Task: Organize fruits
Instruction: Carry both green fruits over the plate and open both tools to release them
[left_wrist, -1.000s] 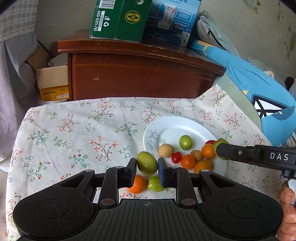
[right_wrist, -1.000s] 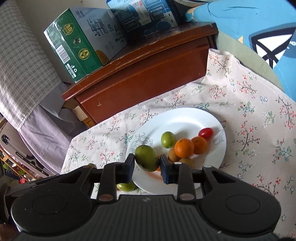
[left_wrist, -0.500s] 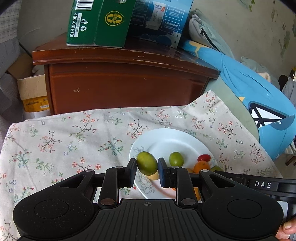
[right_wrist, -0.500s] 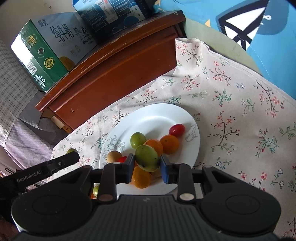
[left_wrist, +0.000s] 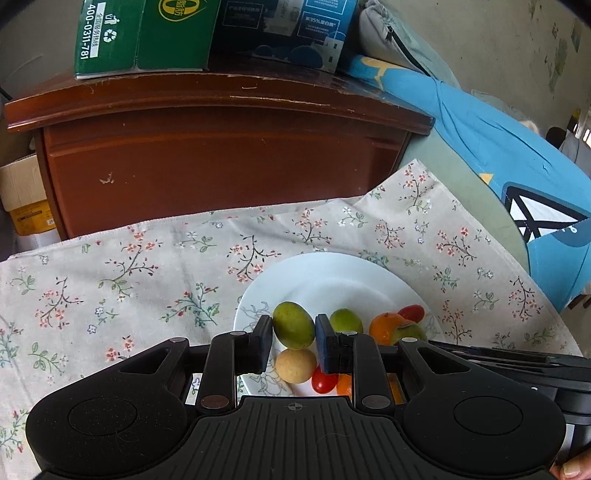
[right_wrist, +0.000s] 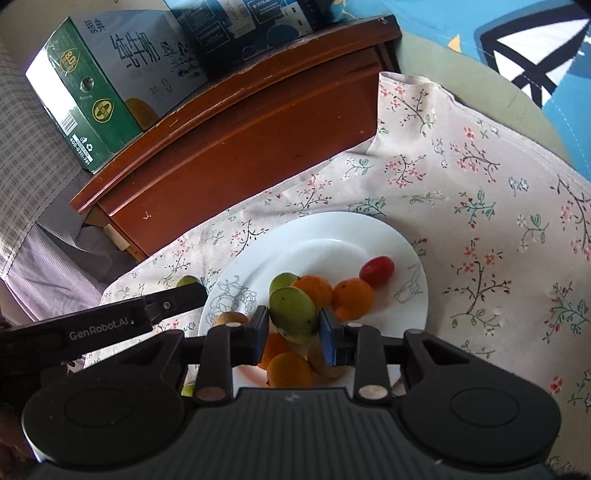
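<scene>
A white plate (left_wrist: 332, 273) lies on the flowered cloth and holds oranges (right_wrist: 352, 297), a small green fruit (left_wrist: 345, 320), red cherry tomatoes (right_wrist: 376, 268) and a tan round fruit (left_wrist: 295, 365). My left gripper (left_wrist: 293, 330) is shut on a green mango (left_wrist: 293, 324) above the plate's near left part. My right gripper (right_wrist: 293, 326) is shut on another green mango (right_wrist: 293, 314) above the pile of oranges. The plate also shows in the right wrist view (right_wrist: 332, 232). The left gripper's finger (right_wrist: 173, 301) reaches in from the left there.
A dark wooden cabinet (left_wrist: 221, 155) stands behind the table with a green carton (left_wrist: 144, 33) and a blue box (left_wrist: 284, 26) on top. A blue cushion (left_wrist: 517, 158) lies at the right. A small green fruit (right_wrist: 188, 389) lies on the cloth left of the plate.
Both grippers have moved forward over the plate, each still holding its green mango. The left gripper left the loose fruits on the cloth behind.
</scene>
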